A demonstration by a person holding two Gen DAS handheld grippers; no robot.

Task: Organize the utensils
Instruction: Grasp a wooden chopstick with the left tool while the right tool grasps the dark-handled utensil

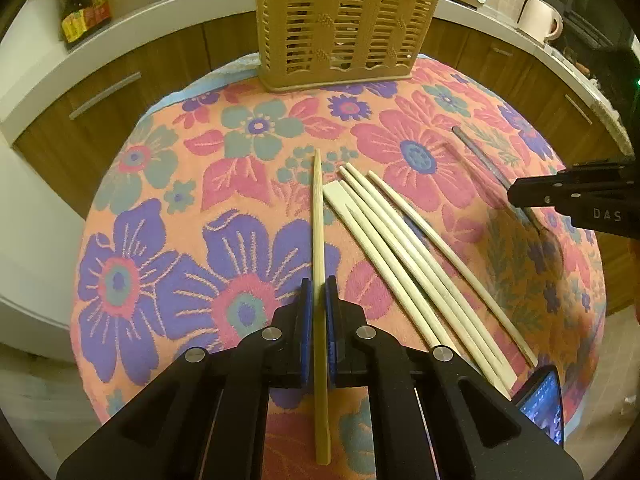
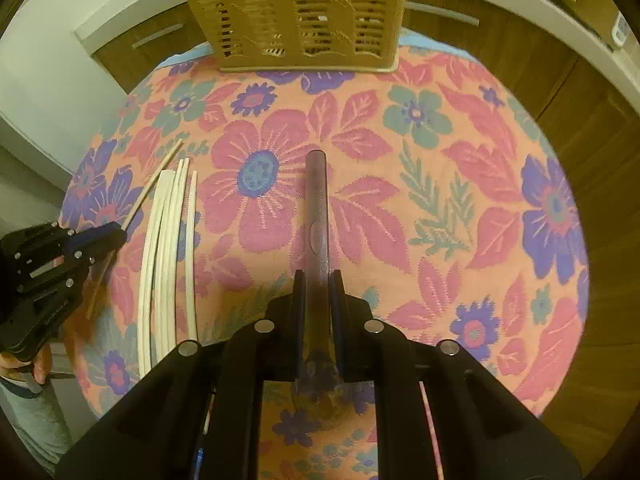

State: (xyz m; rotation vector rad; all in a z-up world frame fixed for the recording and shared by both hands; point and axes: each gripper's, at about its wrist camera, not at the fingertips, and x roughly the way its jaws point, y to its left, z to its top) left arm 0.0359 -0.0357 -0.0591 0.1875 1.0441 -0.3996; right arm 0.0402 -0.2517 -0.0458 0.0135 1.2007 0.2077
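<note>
A: Two grippers, each clamped on one utensil. The left gripper (image 1: pixel 319 292) pinches a bamboo chopstick (image 1: pixel 319 216); the right gripper (image 2: pixel 318 292) pinches a dark spoon handle (image 2: pixel 317 200).

B: The risk?

A: Both lie on the floral cloth (image 1: pixel 160 208), well apart from the slotted holder (image 1: pixel 340 28). The long chopstick may swing and miss a slot.

We see the basket (image 1: pixel 344 28) at the tabletop's (image 1: pixel 132 184) far edge, the chopsticks (image 1: pixel 400 240) nearer us, one chopstick (image 1: pixel 319 216) to their left, the spoon (image 2: pixel 318 216) to their right.
</note>
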